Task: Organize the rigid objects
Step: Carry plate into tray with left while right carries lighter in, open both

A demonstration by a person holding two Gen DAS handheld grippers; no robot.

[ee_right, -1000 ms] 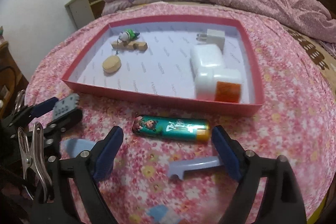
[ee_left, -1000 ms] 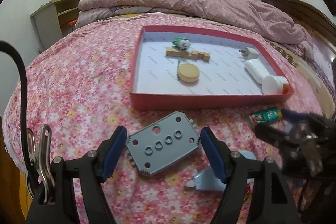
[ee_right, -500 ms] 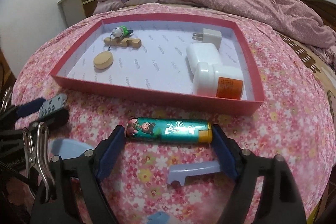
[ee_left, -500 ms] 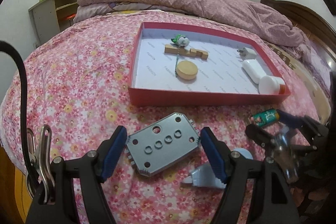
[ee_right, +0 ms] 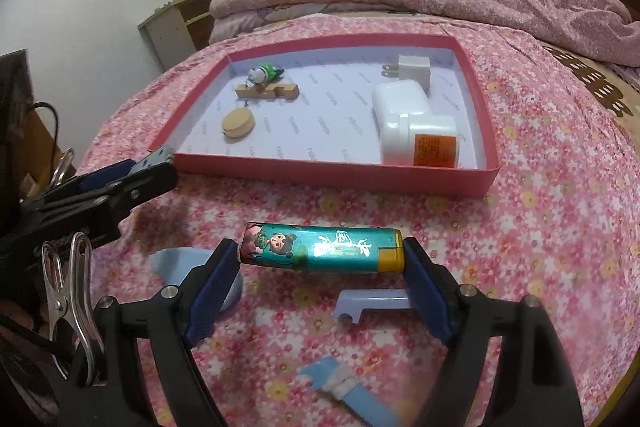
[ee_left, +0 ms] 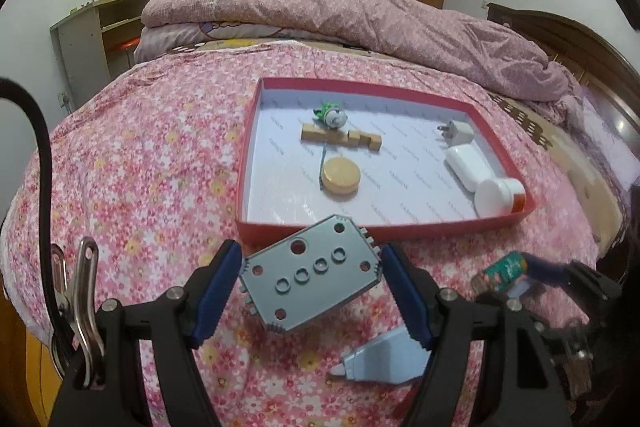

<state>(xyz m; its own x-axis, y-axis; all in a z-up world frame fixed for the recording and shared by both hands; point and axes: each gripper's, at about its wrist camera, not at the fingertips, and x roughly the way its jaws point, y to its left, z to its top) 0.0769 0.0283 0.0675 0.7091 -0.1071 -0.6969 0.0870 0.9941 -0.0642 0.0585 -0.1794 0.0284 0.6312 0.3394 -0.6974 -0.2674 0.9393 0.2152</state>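
Left wrist: your left tool (ee_left: 312,279) is clamping the grey plate (ee_left: 310,277) near the red tray (ee_left: 400,229); a corner grip risks twisting.
Right wrist: your right tool (ee_right: 322,259) is pinching the teal lighter (ee_right: 320,247) endwise; its rounded ends risk slipping.

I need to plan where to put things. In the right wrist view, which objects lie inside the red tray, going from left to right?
Wooden disc → panda figure → white charger → white bottle with orange label, all in the red tray.
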